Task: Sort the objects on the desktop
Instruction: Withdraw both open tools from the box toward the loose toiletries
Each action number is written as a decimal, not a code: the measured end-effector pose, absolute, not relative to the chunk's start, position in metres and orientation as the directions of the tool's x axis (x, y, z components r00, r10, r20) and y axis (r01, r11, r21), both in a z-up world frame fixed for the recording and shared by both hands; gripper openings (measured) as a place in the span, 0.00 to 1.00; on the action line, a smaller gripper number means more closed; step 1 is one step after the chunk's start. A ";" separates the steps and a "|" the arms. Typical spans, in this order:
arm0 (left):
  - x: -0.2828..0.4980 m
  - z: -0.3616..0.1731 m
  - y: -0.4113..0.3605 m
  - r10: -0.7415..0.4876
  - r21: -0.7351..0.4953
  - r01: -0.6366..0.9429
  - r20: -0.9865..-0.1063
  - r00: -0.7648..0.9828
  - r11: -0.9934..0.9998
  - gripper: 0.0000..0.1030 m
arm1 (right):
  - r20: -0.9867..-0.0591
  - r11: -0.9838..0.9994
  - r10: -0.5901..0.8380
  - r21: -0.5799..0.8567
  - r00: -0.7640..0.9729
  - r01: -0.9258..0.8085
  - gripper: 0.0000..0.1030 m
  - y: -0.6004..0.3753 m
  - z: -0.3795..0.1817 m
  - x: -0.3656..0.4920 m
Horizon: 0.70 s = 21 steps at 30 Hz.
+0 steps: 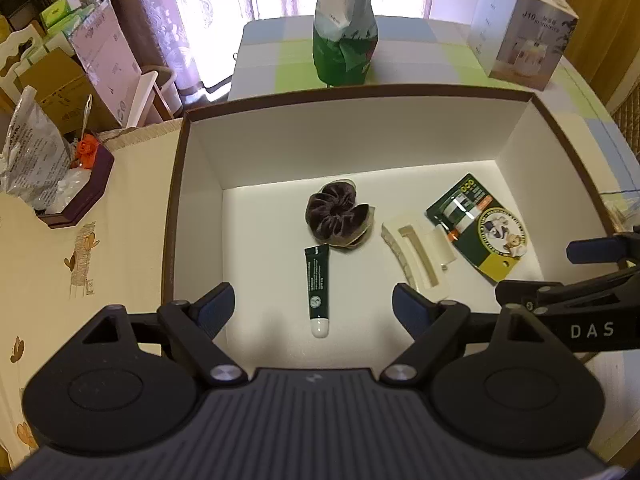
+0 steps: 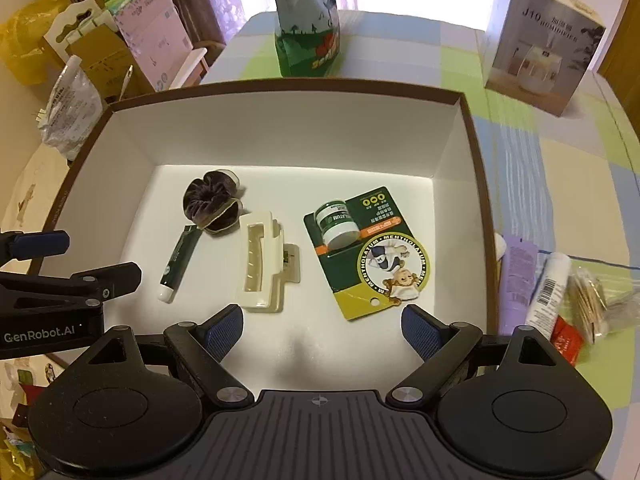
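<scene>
A brown-rimmed white box (image 1: 200, 152) (image 2: 474, 168) holds a dark velvet scrunchie (image 1: 334, 214) (image 2: 210, 198), a green tube (image 1: 318, 290) (image 2: 178, 262), a cream hair claw (image 1: 416, 254) (image 2: 262, 262) and a green Mentholatum blister card (image 1: 478, 226) (image 2: 372, 250). My left gripper (image 1: 314, 308) is open and empty above the box's near side, over the tube. My right gripper (image 2: 322, 330) is open and empty above the box's near side, between the claw and the card. Each gripper shows at the edge of the other's view.
A green bag (image 1: 344, 28) (image 2: 306, 20) and a humidifier carton (image 1: 524, 32) (image 2: 548, 36) stand behind the box. A purple packet (image 2: 518, 276), a white tube (image 2: 546, 288) and a bag of toothpicks (image 2: 592, 300) lie right of the box. A dark tray with clutter (image 1: 76, 192) sits left.
</scene>
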<state>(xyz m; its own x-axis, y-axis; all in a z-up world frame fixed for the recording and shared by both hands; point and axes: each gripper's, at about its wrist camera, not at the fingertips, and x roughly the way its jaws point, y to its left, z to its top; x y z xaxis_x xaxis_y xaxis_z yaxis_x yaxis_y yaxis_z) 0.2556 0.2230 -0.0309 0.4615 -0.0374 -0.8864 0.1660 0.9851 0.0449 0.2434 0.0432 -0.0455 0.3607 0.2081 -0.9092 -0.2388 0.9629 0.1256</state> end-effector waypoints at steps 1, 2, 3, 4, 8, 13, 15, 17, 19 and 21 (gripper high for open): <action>0.253 -0.029 0.223 -0.038 0.044 0.165 -0.884 0.466 0.985 0.81 | -0.907 0.962 0.212 0.129 0.363 -0.240 0.89 0.042 -0.044 0.241; 0.250 -0.027 0.222 -0.039 0.043 0.163 -0.881 0.471 0.986 0.81 | -0.906 0.962 0.216 0.132 0.365 -0.241 0.89 0.040 -0.042 0.239; 0.247 -0.025 0.222 -0.040 0.042 0.161 -0.878 0.476 0.986 0.82 | -0.904 0.961 0.221 0.136 0.367 -0.242 0.89 0.039 -0.040 0.236; 0.244 -0.023 0.221 -0.041 0.041 0.159 -0.876 0.480 0.986 0.82 | -0.902 0.960 0.225 0.140 0.369 -0.244 0.89 0.038 -0.038 0.234; 0.231 -0.015 0.217 -0.043 0.038 0.153 -0.868 0.495 0.988 0.83 | -0.895 0.957 0.229 0.135 0.383 -0.255 0.89 0.033 -0.030 0.224; 0.212 -0.006 0.212 -0.049 0.034 0.151 -0.856 0.514 0.988 0.84 | -0.883 0.948 0.247 0.134 0.399 -0.289 0.89 0.026 -0.021 0.209; 0.206 -0.004 0.210 -0.046 0.036 0.146 -0.853 0.519 0.989 0.84 | -0.880 0.945 0.252 0.134 0.402 -0.300 0.89 0.022 -0.019 0.203; 0.200 -0.002 0.207 -0.045 0.036 0.143 -0.851 0.523 0.989 0.84 | -0.877 0.941 0.258 0.133 0.405 -0.310 0.89 0.018 -0.016 0.197; 0.194 0.001 0.204 -0.044 0.037 0.142 -0.848 0.528 0.989 0.84 | -0.874 0.938 0.265 0.136 0.407 -0.319 0.89 0.013 -0.014 0.191; 0.187 0.003 0.201 -0.043 0.039 0.140 -0.845 0.534 0.989 0.84 | -0.871 0.936 0.269 0.136 0.410 -0.325 0.89 0.007 -0.012 0.186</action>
<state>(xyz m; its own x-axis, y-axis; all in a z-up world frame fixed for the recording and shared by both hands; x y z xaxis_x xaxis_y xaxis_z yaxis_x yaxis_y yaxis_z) 0.1866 0.2009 0.0032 0.5338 -0.0428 -0.8445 0.1403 0.9894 0.0385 0.1858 0.0070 -0.0121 0.4102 0.2692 -0.8713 -0.3253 0.9358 0.1359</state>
